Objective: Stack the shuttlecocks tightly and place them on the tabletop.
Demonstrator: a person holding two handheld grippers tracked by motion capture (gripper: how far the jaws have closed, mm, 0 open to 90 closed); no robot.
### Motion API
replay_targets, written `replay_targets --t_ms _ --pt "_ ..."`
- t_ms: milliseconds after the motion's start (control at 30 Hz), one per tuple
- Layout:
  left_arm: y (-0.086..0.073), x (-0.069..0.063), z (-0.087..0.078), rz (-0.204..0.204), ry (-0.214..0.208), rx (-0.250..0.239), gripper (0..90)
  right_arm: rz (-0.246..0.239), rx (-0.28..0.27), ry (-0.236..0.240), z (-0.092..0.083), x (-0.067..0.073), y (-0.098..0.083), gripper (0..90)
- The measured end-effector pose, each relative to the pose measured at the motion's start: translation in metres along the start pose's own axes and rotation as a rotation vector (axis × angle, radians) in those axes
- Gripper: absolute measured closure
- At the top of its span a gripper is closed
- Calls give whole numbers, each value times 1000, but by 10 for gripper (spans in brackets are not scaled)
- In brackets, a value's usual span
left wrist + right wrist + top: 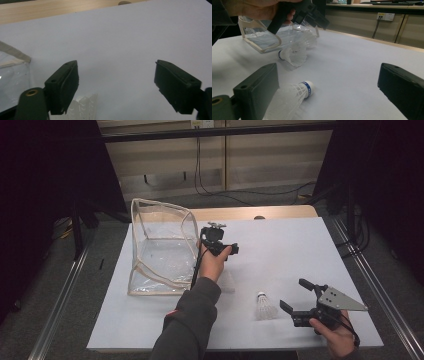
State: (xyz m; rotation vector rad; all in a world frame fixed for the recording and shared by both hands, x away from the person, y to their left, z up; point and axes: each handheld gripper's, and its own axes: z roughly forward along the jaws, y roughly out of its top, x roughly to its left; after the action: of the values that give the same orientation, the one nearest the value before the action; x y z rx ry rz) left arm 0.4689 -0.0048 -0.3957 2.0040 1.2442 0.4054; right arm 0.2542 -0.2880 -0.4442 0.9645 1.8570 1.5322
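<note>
Shuttlecock (265, 307) lies on its side on the counter (300, 250), just beside the right gripper (295, 296), fingers wide and empty (left gripper (116, 85) likewise, above a second one); a hasty close could crush its feathers.

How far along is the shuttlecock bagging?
Nothing looks bagged: the clear pouch holds no shuttlecock that I can see. The left gripper, jaws open, hovers over one shuttlecock beside the pouch. The right gripper, also open, sits beside the other shuttlecock. Both remain on the table.
</note>
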Motion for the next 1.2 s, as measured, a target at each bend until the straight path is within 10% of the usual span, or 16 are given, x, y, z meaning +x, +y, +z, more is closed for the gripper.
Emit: replay_targets --t_ms 1200 --pt "-7 1 12 29 -11 131 462 -2 5 8 1 0 0 30"
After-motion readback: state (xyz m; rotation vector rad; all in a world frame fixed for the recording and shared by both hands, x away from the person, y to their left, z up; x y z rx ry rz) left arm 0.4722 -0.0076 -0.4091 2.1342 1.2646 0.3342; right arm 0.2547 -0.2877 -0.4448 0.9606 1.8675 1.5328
